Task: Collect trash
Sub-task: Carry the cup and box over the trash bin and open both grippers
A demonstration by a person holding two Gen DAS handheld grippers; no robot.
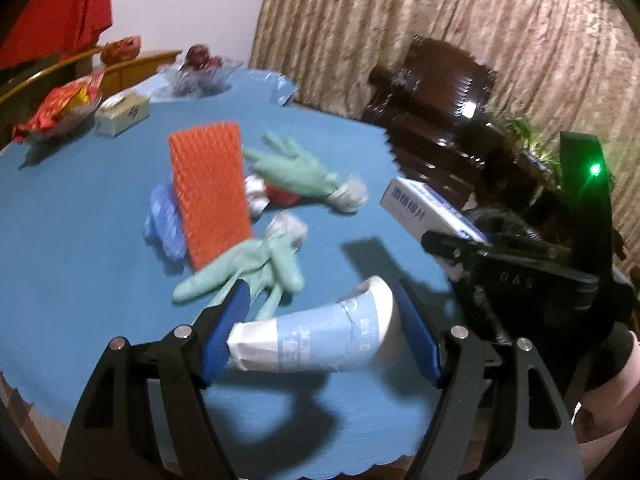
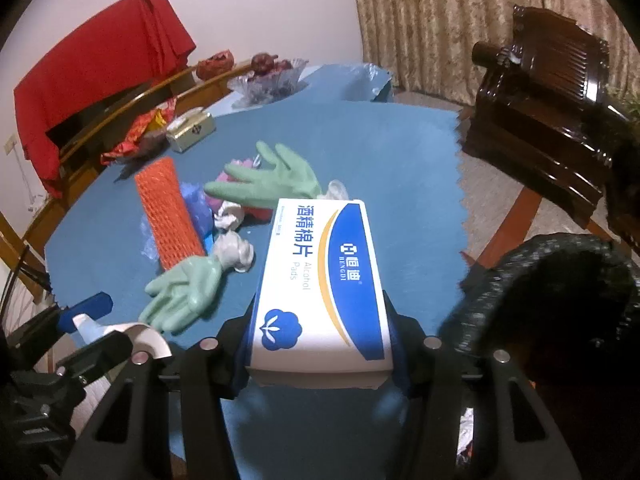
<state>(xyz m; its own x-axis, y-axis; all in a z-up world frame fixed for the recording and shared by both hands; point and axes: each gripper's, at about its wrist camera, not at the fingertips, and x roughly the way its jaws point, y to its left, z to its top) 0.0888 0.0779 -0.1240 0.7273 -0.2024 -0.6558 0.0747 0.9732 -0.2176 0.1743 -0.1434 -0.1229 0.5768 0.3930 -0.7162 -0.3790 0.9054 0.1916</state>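
Blue pads of the left gripper (image 1: 320, 336) clamp a crushed paper cup (image 1: 316, 336) above the blue tablecloth (image 1: 80, 240), the right gripper (image 2: 320, 344) grasps an alcohol pad box (image 2: 324, 280), and beyond lie two green gloves (image 2: 184, 296), an orange mesh sleeve (image 2: 168, 216) and crumpled tissues (image 2: 236, 252).

Place: a home, most likely a dining or living room.
Table: round table under a blue tablecloth (image 2: 400, 152) with a scalloped edge.
Tableware: cut-glass fruit bowl (image 2: 266, 80) holding dark red fruit, beside a tissue box (image 2: 190, 130) and red snack packets (image 1: 60, 108).
Window side: heavy beige patterned curtain (image 1: 420, 20) hanging to the floor.
Furniture: dark carved wooden armchair (image 2: 548, 120) near the table; curved wooden chair back (image 2: 132, 100) draped with a red cloth (image 2: 100, 80).
Wall: plain white, with a socket (image 2: 11, 147) low at the left edge.
Greenery: a potted plant (image 1: 524, 136) behind the armchair.
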